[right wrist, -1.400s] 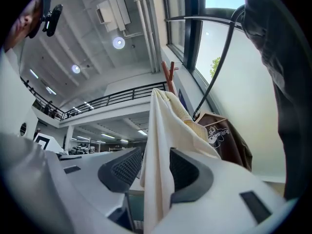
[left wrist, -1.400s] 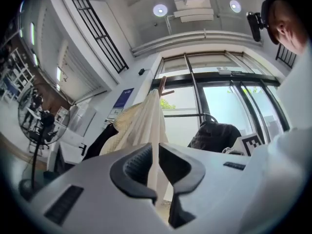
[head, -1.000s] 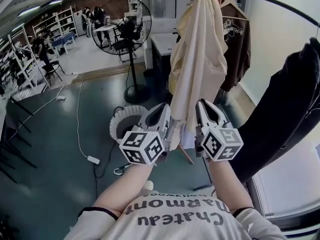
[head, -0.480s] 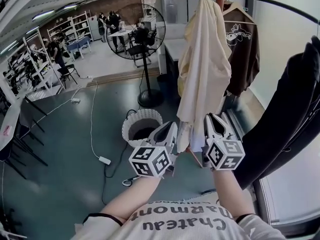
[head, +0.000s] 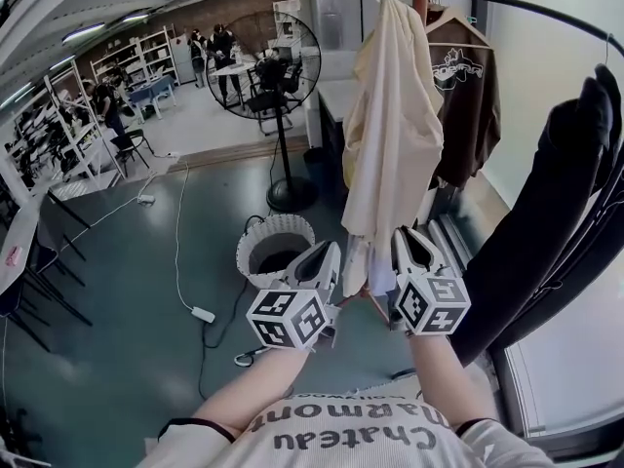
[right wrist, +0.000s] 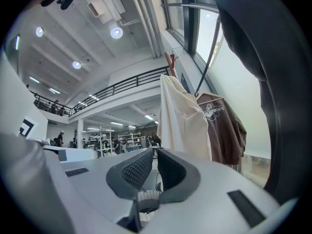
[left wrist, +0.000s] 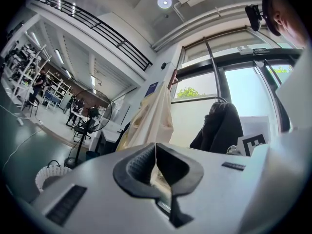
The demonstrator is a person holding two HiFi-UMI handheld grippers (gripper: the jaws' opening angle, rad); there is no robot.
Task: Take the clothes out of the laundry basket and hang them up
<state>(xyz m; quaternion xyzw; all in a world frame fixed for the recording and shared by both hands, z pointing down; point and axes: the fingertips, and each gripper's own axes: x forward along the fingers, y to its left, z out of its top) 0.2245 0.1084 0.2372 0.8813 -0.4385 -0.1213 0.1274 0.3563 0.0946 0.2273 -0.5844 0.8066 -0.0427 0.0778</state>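
A cream garment point(head: 390, 135) hangs from the top of the clothes rack, and its lower hem point(head: 369, 269) drops between my two grippers. My left gripper point(head: 334, 253) is at the hem's left side with its jaws shut, cream cloth point(left wrist: 159, 178) showing in the hollow behind the tips. On the hem's right side, my right gripper point(head: 400, 247) has its jaws nearly together, with a pale ribbed edge point(right wrist: 146, 197) deep between them. The white laundry basket point(head: 276, 245) stands on the floor just left of the grippers; what is inside it is hidden.
A brown printed T-shirt point(head: 466, 91) hangs on a hanger behind the cream garment. Black clothing point(head: 551, 213) hangs from the curved rail point(head: 531, 6) at the right. A standing fan point(head: 273, 66) and a cable with a power strip point(head: 203, 314) are on the floor to the left.
The head view has swung a little, so the basket and fan sit further right and lower. Both grippers have kept their place at the garment's hem, jaws unchanged.
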